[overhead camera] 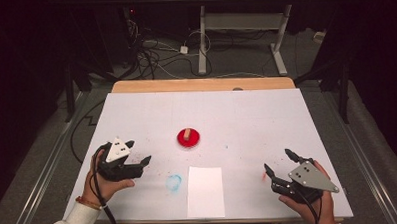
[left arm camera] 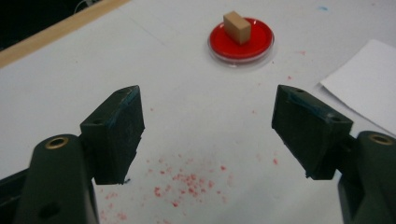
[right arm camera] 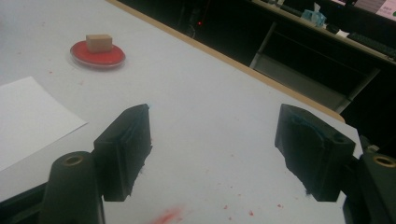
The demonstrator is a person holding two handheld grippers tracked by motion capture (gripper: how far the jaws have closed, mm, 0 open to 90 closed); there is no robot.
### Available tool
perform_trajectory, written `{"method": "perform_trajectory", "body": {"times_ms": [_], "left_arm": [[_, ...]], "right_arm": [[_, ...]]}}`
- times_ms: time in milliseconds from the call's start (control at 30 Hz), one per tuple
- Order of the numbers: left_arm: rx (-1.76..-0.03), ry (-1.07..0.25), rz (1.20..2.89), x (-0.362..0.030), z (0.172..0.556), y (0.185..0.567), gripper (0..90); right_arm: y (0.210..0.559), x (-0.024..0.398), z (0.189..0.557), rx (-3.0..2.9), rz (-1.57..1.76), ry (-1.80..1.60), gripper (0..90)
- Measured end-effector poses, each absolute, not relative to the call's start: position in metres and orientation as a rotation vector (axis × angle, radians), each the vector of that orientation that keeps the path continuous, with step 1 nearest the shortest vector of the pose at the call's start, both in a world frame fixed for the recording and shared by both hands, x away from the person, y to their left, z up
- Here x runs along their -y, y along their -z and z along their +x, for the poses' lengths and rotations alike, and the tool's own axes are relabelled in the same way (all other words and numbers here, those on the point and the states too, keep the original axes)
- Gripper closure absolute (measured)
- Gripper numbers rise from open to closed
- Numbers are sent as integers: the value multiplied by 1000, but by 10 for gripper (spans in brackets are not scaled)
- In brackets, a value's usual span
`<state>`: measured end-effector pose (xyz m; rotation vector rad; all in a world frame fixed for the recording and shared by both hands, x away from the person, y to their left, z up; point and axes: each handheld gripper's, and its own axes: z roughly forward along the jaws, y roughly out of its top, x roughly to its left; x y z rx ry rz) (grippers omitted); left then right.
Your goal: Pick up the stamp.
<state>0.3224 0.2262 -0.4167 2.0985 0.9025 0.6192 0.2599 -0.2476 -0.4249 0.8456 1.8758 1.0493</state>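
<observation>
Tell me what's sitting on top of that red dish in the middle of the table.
A small tan block stands on the red dish, near its middle. Around it the dish's red surface is bare. The patch of dish directly beneath the block is covered, so it cannot be seen.

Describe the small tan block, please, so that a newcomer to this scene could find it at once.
Start from the white table and look near its middle, just beyond the blank sheet of paper. There sits a round red dish, and the tan block rests on it, the only raised, box-shaped thing on the table.
</observation>
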Motion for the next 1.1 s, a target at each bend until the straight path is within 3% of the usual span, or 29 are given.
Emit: {"method": "perform_trajectory", "body": {"times_ms": [733, 1100], "left_arm": [[-926, -442, 2196, -159, 381, 409, 259], [-980, -353, 2278, -121, 419, 414, 340]], "right_arm": [[434, 247, 261, -1897, 841, -995, 276], [435, 247, 263, -1904, 838, -979, 280]]}}
